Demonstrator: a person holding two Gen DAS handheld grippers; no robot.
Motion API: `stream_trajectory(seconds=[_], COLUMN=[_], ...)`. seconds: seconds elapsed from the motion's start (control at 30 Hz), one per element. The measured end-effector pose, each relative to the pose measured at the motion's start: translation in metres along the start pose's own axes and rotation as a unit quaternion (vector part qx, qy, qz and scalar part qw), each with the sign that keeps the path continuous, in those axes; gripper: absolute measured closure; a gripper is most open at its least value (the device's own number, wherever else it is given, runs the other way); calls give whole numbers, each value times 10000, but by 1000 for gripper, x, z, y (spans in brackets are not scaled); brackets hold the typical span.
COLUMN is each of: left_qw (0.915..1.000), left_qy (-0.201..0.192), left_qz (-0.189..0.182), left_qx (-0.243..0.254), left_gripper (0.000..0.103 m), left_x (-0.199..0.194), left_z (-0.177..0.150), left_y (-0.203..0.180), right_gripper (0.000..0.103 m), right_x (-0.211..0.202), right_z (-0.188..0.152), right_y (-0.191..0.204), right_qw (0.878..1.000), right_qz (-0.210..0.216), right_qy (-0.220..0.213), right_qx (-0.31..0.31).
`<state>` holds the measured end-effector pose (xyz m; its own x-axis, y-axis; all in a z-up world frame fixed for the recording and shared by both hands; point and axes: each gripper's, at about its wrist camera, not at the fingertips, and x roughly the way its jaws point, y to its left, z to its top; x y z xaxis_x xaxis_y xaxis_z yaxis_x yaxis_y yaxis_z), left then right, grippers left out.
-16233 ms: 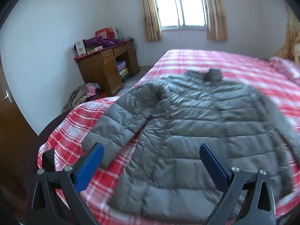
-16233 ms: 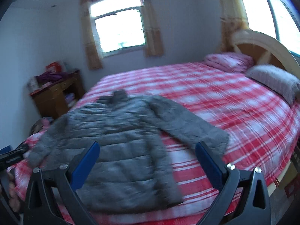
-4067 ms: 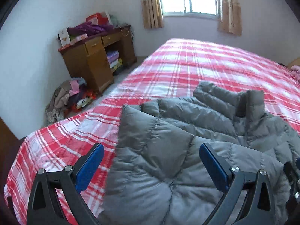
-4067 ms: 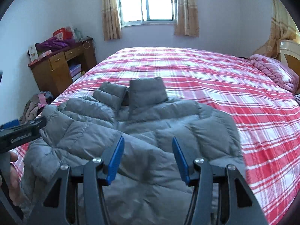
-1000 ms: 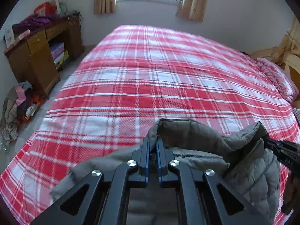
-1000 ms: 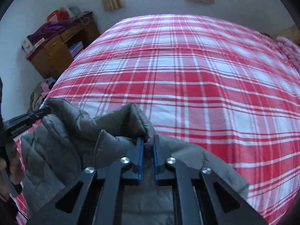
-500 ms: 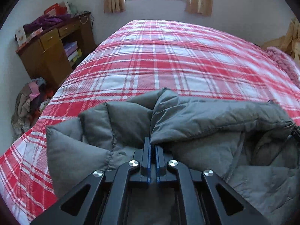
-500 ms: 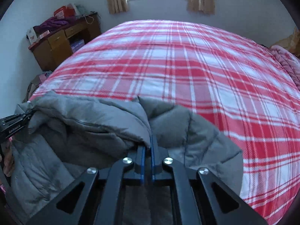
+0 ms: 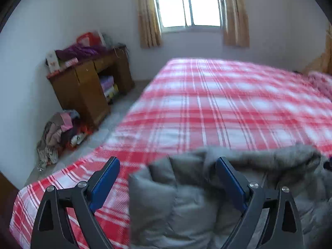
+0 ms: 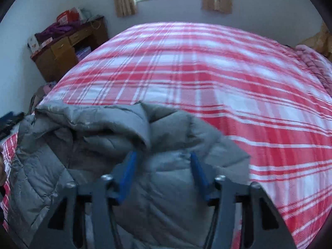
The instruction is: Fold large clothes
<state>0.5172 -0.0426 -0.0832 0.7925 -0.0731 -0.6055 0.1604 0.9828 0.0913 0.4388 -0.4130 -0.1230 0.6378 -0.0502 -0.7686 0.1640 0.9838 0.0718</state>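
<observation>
A grey quilted puffer jacket (image 9: 186, 203) lies folded over on itself at the near end of the bed (image 9: 228, 108); it also fills the lower left of the right wrist view (image 10: 161, 166). My left gripper (image 9: 167, 178) is open and holds nothing, above the jacket's left edge. My right gripper (image 10: 162, 170) is open and holds nothing, above the jacket's folded right part. The left gripper's tip (image 10: 9, 118) shows at the far left of the right wrist view.
The bed has a red and white plaid cover (image 10: 207, 66). A wooden desk (image 9: 87, 83) piled with things stands by the left wall. A heap of clothes (image 9: 60, 130) lies on the floor beside it. A pink pillow (image 10: 315, 62) is at the far right.
Both grippers were shut on the jacket's edge half a second ago; both have opened and let it go. The jacket now rests folded on the bed.
</observation>
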Motion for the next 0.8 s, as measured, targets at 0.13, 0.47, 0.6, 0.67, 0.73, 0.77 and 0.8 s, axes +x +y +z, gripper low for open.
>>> stream_trajectory(seconds=[0.13, 0.47, 0.6, 0.67, 0.73, 0.77, 0.8], left_qw=[9997, 9963, 9942, 9937, 9931, 9927, 9926], left_qy=[11, 698, 1043, 1092, 1075, 1095, 1098], left_qz=[93, 425, 240, 235, 355, 380, 406], left_qx=[-225, 263, 116, 120, 300, 321, 314], left_gripper=[9, 9, 9, 6, 4, 3, 3], left_x=[8, 74, 97, 102, 107, 109, 110], left_z=[26, -4, -30, -33, -38, -40, -41], left_y=[-12, -71, -63, -64, -71, -73, -74], right_gripper=[45, 45, 45, 45, 45, 45, 45], right_x=[-26, 9, 46, 56, 61, 62, 64], right_z=[10, 58, 30, 17, 11, 10, 10], right_y=[-5, 57, 65, 60, 57, 57, 57], right_qw=[9986, 9968, 9989, 9989, 9989, 9989, 9991], right_qz=[-359, 338, 238, 282, 304, 303, 288], right_qy=[-345, -518, -154, -40, -18, -15, -4], right_qx=[166, 513, 364, 368, 363, 350, 314])
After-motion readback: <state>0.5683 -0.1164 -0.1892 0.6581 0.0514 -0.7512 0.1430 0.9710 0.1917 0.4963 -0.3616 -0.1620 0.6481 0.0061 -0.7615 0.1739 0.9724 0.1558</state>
